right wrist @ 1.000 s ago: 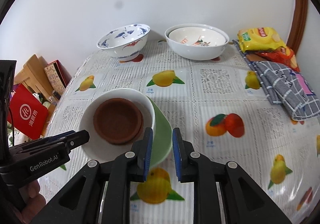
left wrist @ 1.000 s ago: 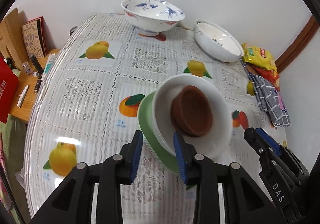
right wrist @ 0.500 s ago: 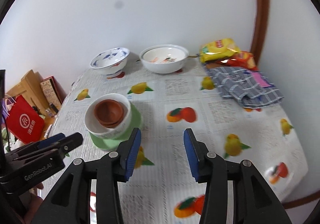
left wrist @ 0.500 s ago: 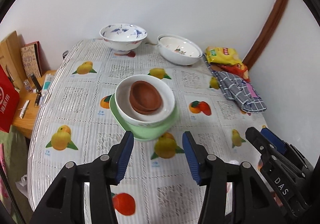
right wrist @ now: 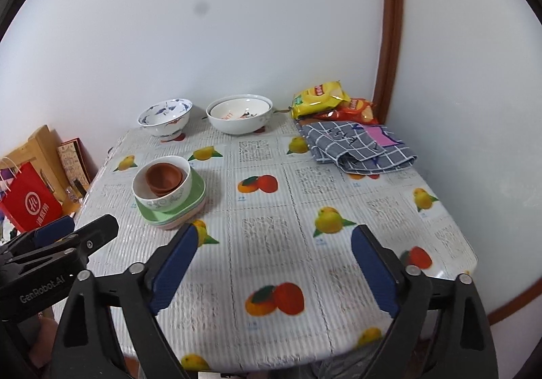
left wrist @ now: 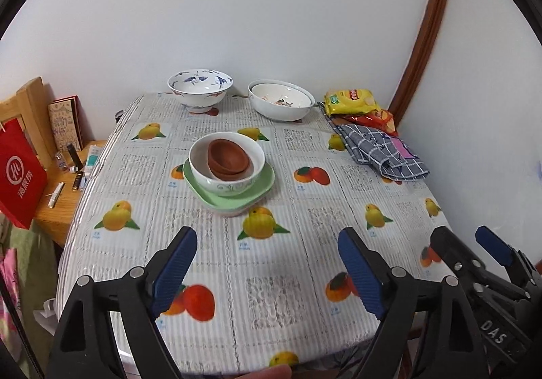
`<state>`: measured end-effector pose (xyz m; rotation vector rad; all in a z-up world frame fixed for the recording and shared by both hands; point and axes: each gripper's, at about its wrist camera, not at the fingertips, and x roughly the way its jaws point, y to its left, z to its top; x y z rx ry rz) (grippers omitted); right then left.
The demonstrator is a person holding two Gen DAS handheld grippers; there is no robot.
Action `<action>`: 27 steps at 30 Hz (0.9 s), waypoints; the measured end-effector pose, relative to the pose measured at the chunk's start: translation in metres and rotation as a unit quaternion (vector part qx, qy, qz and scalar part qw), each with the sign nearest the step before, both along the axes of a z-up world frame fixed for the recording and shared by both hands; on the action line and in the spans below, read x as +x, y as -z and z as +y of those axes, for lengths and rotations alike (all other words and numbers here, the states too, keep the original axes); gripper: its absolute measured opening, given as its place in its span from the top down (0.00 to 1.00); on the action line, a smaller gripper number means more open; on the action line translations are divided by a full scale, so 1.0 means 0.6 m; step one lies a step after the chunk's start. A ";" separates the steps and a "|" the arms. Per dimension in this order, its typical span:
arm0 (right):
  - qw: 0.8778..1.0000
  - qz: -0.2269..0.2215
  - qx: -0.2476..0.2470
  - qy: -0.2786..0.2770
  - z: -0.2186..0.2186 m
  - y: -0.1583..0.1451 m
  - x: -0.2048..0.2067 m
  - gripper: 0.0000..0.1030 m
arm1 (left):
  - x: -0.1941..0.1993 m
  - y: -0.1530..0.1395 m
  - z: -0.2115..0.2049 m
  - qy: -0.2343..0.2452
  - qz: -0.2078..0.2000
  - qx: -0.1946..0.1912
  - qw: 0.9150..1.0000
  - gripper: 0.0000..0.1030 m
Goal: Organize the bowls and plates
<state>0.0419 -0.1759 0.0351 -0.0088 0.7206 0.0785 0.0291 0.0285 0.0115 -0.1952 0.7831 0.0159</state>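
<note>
A green plate (left wrist: 261, 189) sits mid-table with a white bowl (left wrist: 227, 175) on it, and brown small bowls (left wrist: 230, 158) are nested inside the bowl. The same stack, green plate (right wrist: 198, 194) included, shows at the left of the right wrist view. At the back stand a blue-patterned bowl (left wrist: 200, 89) and a wide white bowl (left wrist: 281, 101). My left gripper (left wrist: 267, 236) hangs over the near tablecloth, well short of the stack. Its jaws are opening with nothing between them. My right gripper (right wrist: 275, 233) is likewise back from the stack, its jaws opening and empty.
Snack bags (left wrist: 352, 101) and a grey checked cloth (left wrist: 379, 148) lie at the back right by the wall. A red paper bag (left wrist: 20, 172) and a wooden side table (left wrist: 67, 206) with small items stand left of the table. The table's near edge is just below the grippers.
Both grippers let go of the green plate's rim, pulled back and rose away from the stack, and their jaws spread wide. The stack stayed in place.
</note>
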 end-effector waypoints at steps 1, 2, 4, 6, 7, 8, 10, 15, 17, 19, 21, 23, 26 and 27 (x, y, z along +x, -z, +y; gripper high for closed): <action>1.000 -0.001 0.005 0.001 -0.003 -0.003 -0.011 0.10 | -0.009 -0.002 -0.002 -0.001 -0.001 0.001 1.000 0.18; 1.000 -0.001 0.007 0.001 -0.006 -0.005 -0.021 0.10 | -0.016 -0.003 -0.003 -0.002 -0.002 0.002 1.000 0.18; 1.000 -0.005 0.007 0.002 -0.010 -0.008 -0.038 0.10 | -0.032 -0.008 -0.007 -0.005 -0.005 0.002 1.000 0.18; 1.000 -0.009 0.013 0.004 -0.019 -0.011 -0.057 0.10 | -0.045 -0.013 -0.014 -0.003 -0.009 0.009 1.000 0.18; 1.000 -0.009 0.016 0.005 -0.023 -0.012 -0.061 0.10 | -0.050 -0.015 -0.017 -0.003 -0.010 0.014 1.000 0.18; 1.000 -0.010 0.020 0.007 -0.028 -0.013 -0.067 0.10 | -0.055 -0.019 -0.021 -0.002 -0.013 0.020 1.000 0.17; 1.000 -0.012 0.022 0.009 -0.032 -0.015 -0.074 0.10 | -0.062 -0.024 -0.029 -0.003 -0.019 0.027 0.999 0.17; 0.999 -0.016 0.026 0.010 -0.043 -0.016 -0.085 0.10 | -0.068 -0.028 -0.045 -0.001 -0.022 0.038 0.999 0.17; 0.999 -0.017 0.027 0.011 -0.048 -0.014 -0.089 0.10 | -0.070 -0.027 -0.051 0.001 -0.023 0.040 0.999 0.17; 0.999 -0.017 0.028 0.015 -0.053 -0.011 -0.092 0.10 | -0.072 -0.026 -0.055 0.003 -0.022 0.042 0.999 0.17; 0.999 -0.016 0.028 0.017 -0.056 -0.010 -0.094 0.10 | -0.072 -0.024 -0.059 0.005 -0.021 0.043 0.999 0.17; 0.999 -0.015 0.029 0.019 -0.059 -0.008 -0.095 0.10 | -0.073 -0.022 -0.060 0.004 -0.020 0.043 0.999 0.17; 0.999 -0.017 0.031 0.018 -0.060 -0.009 -0.097 0.10 | -0.073 -0.022 -0.059 0.003 -0.020 0.043 0.999 0.17; 0.999 -0.017 0.031 0.018 -0.060 -0.009 -0.097 0.10 | -0.072 -0.021 -0.059 0.002 -0.020 0.043 0.999 0.17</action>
